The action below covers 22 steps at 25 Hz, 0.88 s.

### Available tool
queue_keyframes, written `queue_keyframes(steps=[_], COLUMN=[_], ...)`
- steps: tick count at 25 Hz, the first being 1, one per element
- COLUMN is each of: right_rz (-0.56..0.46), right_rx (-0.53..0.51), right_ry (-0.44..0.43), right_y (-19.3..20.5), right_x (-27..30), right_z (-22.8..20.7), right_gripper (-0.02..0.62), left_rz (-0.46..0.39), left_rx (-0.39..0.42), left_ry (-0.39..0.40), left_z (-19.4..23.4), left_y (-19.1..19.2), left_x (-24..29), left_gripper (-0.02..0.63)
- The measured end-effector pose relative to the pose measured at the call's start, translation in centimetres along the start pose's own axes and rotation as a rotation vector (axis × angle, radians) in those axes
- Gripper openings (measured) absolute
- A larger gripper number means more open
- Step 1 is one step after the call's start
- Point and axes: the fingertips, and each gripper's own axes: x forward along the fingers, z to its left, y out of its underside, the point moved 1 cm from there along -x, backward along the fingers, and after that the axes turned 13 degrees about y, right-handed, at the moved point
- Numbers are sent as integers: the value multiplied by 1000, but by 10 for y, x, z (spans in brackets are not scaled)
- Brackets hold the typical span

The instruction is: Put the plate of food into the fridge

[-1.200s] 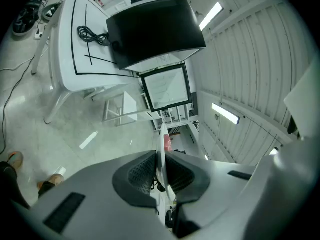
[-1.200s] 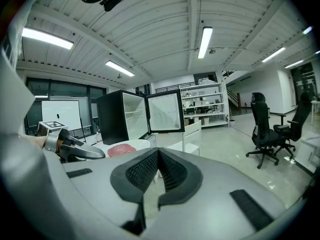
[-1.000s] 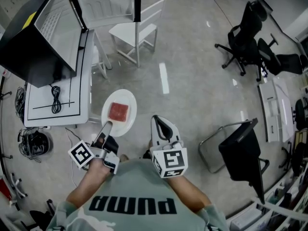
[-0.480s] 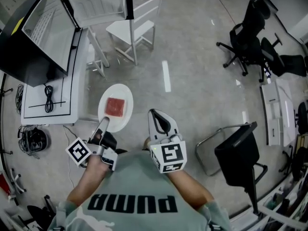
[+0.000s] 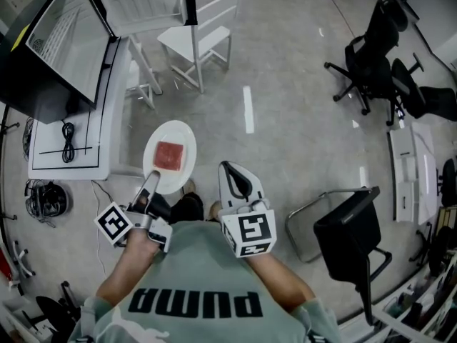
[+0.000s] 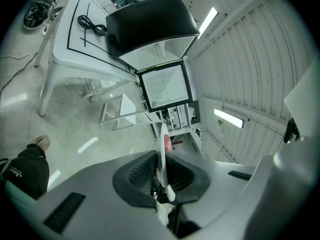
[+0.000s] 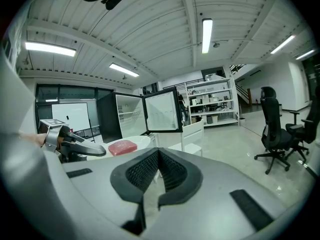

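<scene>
A white plate with a red block of food is held out level over the floor. My left gripper is shut on its near rim. In the left gripper view the plate stands edge-on between the jaws, with the food just past them. The black fridge sits on a white table at the upper left, its glass door swung open. My right gripper is shut on nothing, right of the plate. The right gripper view shows plate, food and fridge ahead.
A white chair stands beside the open fridge door. A black cable lies on the table. Black office chairs are at the far right and a dark folding chair at the near right. Gear lies on the floor left of the table.
The plate and both grippers have drifted slightly left and forward, and the table and fridge have shifted in view as the person walks. Neither gripper has changed its grip.
</scene>
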Motion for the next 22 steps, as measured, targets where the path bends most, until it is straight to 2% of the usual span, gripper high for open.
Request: queue_keyframes(steps=[12, 22], right_rz=[23, 66], right_rx=[6, -18], right_ry=[48, 39], right_y=[-13, -26], right_x=[54, 119], right_z=[-16, -17], right_gripper=[5, 5], left_rz=[63, 55], left_rx=[-18, -39], left_ry=[-5, -4], left_z=[20, 32], left_y=[-29, -74], left_x=[59, 112], left_gripper=[37, 37])
